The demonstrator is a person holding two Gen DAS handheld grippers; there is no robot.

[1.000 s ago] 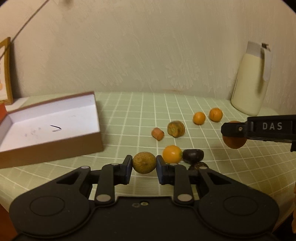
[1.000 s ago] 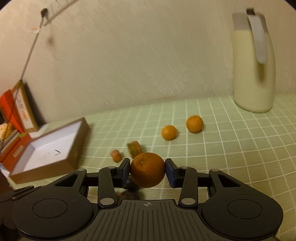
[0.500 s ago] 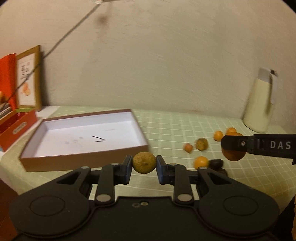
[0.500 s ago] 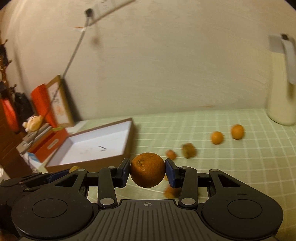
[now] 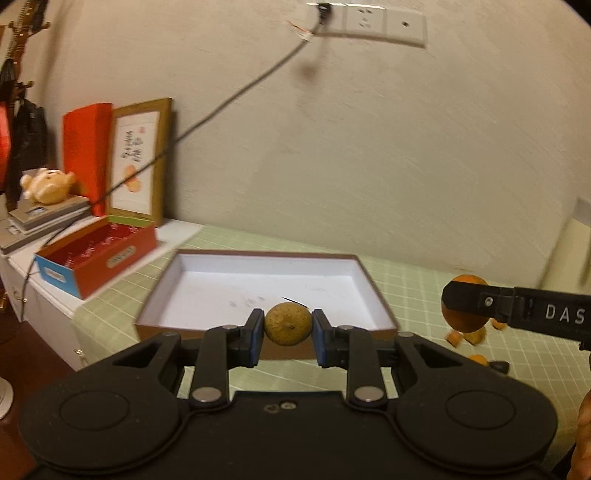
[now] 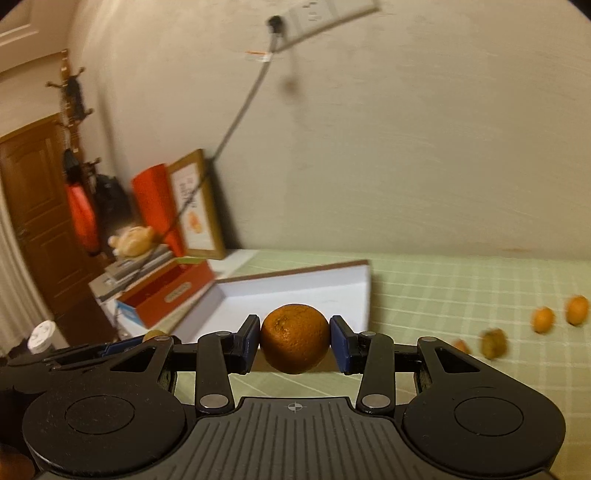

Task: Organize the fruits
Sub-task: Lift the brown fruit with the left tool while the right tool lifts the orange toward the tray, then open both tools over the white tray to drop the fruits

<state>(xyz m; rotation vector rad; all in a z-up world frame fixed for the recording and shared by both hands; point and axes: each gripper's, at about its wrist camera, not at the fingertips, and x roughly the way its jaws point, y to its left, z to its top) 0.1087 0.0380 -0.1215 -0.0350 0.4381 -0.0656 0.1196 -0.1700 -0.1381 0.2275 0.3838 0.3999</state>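
My left gripper (image 5: 288,328) is shut on a yellow-green round fruit (image 5: 288,328) and holds it in the air at the near edge of the open white-lined brown box (image 5: 207,291). My right gripper (image 6: 294,343) is shut on an orange (image 6: 294,343) above the table, near the box (image 6: 295,291). In the left wrist view the right gripper's finger (image 5: 517,308) and its orange (image 5: 463,325) show at the right. Several small fruits lie on the green checked cloth (image 6: 543,319) at the right.
A red box (image 5: 99,258), a framed picture (image 5: 138,162), a red folder and a plush toy (image 5: 46,186) stand left of the box. A white jug (image 5: 576,243) is at the far right. A cable hangs from a wall socket (image 5: 365,24).
Both grippers have lifted and swung left with their fruits, from over the loose fruits to the box. The box now lies straight ahead of the left gripper.
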